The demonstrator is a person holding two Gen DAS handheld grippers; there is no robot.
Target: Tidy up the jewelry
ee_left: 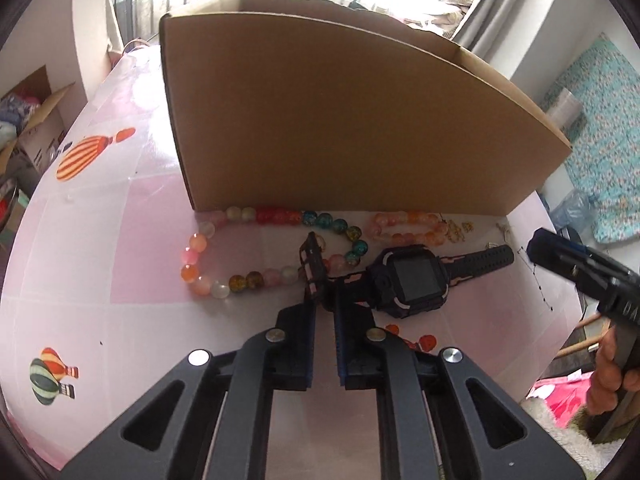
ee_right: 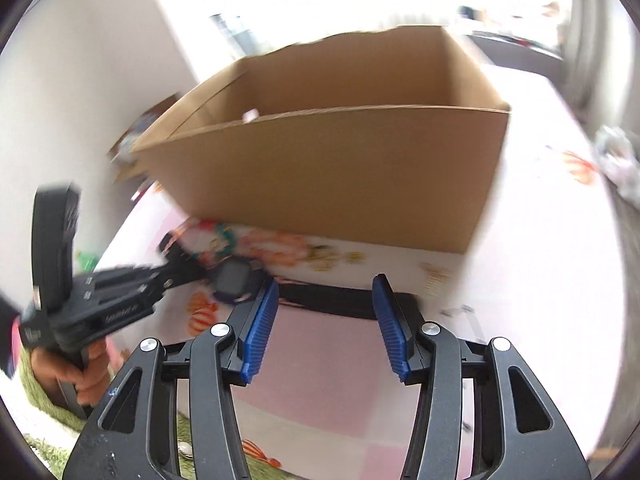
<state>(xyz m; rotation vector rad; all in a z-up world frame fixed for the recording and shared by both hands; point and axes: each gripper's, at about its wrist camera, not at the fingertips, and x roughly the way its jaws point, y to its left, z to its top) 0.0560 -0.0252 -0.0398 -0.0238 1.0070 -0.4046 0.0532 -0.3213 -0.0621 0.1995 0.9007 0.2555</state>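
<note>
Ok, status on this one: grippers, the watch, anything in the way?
Left gripper shut on watch strap. Right gripper open, empty, near the other strap end. Watch on the table, beaded necklace alongside. Cardboard box right behind, wall facing us.

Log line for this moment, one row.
left gripper shut on watch strap | right gripper open, over other strap | box behind

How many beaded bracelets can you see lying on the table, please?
2. A large multicoloured bracelet lies left of the watch; a smaller pink-orange bracelet lies against the cardboard box. Others may be hidden inside the box.
</note>
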